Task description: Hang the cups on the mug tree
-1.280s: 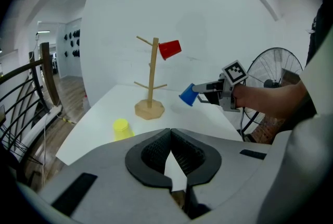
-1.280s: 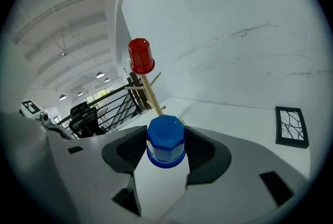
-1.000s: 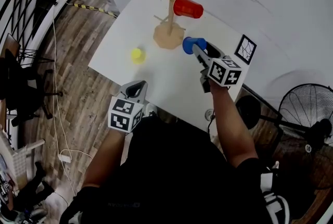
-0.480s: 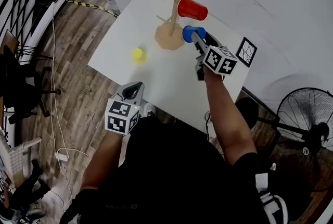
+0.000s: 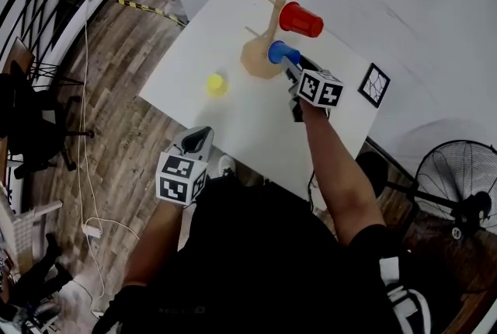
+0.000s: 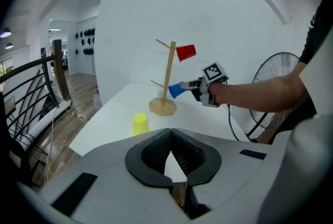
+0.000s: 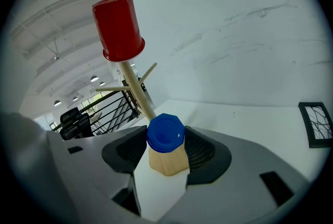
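The wooden mug tree (image 5: 262,60) stands at the far side of the white table (image 5: 233,126), and a red cup (image 5: 301,19) hangs on its upper right peg. My right gripper (image 5: 289,65) is shut on a blue cup (image 5: 280,53), held in the air close against the tree's pole, over the base. In the right gripper view the blue cup (image 7: 165,133) sits between the jaws with the pole (image 7: 136,90) and the red cup (image 7: 118,27) just behind it. A yellow cup (image 5: 216,84) stands upside down on the table, left of the tree. My left gripper (image 5: 196,141) hangs shut and empty at the table's near edge.
A black-and-white marker card (image 5: 373,84) lies at the table's right side. A floor fan (image 5: 460,179) stands to the right of the table, a black railing (image 5: 39,22) and a cable on the wooden floor to the left. The white wall is just behind the tree.
My right gripper has carried the blue cup left and farther in, from beside the tree's base to right against its pole. The left gripper has stayed at the table's near edge.
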The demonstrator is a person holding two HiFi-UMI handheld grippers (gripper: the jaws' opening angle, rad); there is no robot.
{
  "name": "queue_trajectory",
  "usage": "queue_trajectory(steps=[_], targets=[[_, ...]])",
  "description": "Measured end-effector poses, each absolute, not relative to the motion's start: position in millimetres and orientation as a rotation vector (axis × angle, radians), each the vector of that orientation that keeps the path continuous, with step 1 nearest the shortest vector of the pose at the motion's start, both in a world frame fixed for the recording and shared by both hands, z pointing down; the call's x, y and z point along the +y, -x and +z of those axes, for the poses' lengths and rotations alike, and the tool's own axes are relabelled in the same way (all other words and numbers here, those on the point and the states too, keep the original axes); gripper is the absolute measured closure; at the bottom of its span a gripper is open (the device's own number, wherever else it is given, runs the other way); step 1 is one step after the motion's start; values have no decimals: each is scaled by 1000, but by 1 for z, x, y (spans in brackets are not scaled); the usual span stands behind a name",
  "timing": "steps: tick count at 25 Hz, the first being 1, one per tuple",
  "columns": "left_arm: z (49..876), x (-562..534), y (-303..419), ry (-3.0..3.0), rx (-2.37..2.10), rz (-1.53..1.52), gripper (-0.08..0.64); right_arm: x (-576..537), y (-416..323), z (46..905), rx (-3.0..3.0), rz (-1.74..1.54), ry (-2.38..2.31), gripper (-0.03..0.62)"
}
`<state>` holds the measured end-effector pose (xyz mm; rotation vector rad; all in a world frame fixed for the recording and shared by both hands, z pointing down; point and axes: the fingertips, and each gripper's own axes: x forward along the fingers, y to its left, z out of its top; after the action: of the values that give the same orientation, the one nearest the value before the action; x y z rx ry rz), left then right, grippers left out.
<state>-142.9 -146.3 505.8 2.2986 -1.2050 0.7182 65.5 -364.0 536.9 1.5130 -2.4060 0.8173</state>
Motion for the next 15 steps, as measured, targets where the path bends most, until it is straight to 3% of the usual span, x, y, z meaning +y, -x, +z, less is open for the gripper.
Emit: queue_trajectory(steps=[15], targets=[[508,-150,143,-2292,-1203,709,545,-357,-73,554,-2317,745,-1474,365]])
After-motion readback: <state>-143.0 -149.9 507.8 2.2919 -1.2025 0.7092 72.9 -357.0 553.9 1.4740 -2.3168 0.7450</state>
